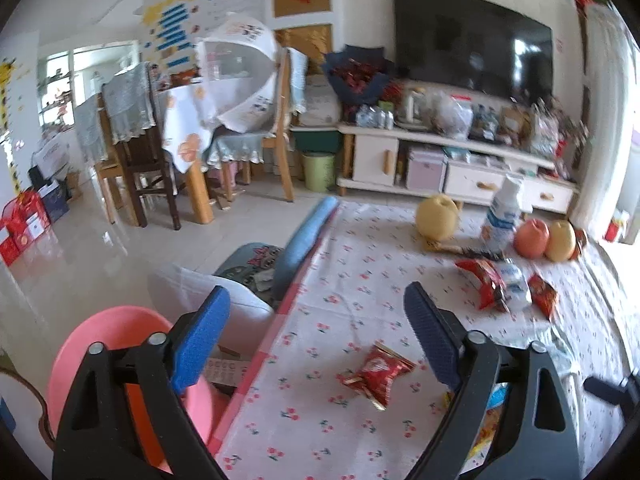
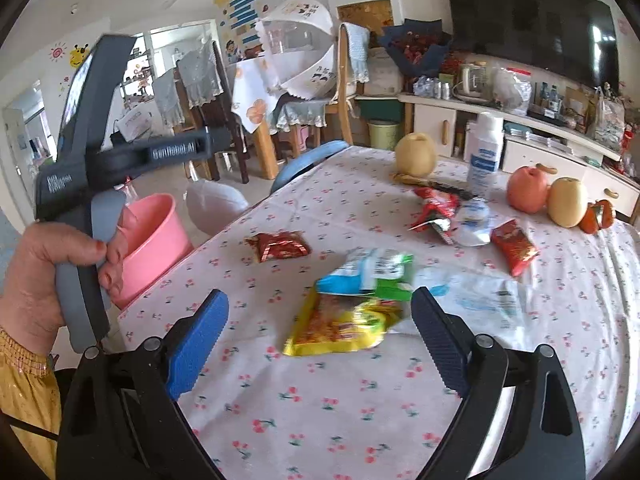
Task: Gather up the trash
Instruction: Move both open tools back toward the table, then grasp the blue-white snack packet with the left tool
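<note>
My left gripper (image 1: 316,340) is open and holds nothing, hovering over the table's left edge. A red snack wrapper (image 1: 376,372) lies on the cherry-print tablecloth (image 1: 340,272) just ahead, near the right finger. The pink bin (image 1: 112,344) stands on the floor beside the table, under the left finger. My right gripper (image 2: 318,340) is also open. A yellow wrapper (image 2: 344,324) lies flat between and just beyond its fingertips, untouched. Behind it are a green, blue and white packet (image 2: 368,272) and a clear plastic bag (image 2: 480,300). More red wrappers (image 2: 514,250) lie farther back.
Two pears (image 2: 416,154), an apple (image 2: 528,190) and a white bottle (image 2: 486,152) stand at the table's far side. A hand (image 2: 52,260) holds the left gripper's handle beside the pink bin (image 2: 154,236). Beyond are a tiled floor, dining chairs (image 1: 132,148), a TV cabinet (image 1: 460,160) and a green bin (image 1: 318,170).
</note>
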`<state>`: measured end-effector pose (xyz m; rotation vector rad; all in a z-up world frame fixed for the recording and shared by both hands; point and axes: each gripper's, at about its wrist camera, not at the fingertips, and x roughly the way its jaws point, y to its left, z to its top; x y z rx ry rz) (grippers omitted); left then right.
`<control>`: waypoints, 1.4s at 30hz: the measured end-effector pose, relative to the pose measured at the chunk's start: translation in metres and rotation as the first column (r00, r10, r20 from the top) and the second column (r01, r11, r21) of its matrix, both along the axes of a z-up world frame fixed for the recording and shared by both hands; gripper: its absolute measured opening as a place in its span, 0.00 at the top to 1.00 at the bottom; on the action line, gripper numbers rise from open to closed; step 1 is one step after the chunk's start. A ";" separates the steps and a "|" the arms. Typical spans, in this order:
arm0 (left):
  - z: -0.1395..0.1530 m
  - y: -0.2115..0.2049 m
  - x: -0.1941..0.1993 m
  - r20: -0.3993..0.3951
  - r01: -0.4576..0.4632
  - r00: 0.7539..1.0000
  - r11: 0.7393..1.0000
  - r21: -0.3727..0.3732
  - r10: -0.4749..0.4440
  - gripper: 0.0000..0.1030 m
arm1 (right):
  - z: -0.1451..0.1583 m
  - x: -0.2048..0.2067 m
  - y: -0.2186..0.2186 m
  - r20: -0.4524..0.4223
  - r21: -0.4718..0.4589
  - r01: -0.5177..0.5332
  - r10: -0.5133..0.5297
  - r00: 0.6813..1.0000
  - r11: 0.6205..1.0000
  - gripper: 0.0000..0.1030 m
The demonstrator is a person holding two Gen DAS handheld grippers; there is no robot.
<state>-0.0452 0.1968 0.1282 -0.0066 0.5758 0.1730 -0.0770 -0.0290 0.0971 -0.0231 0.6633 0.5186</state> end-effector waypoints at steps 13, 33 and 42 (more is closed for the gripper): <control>-0.055 -0.036 0.029 -0.206 0.082 0.973 0.989 -0.121 -0.106 0.07 | 0.019 0.020 -0.090 0.012 0.044 0.162 -0.162 0.987 0.986 0.11; -0.088 -0.128 0.056 -0.334 0.249 0.885 0.936 -0.249 -0.324 0.07 | -0.027 0.103 -0.167 -0.133 -0.060 0.317 -0.322 0.937 0.946 0.11; -0.096 -0.123 0.071 -0.372 0.199 0.885 0.950 -0.242 -0.280 0.25 | -0.053 0.153 -0.152 -0.182 -0.064 0.279 -0.286 0.941 0.958 0.11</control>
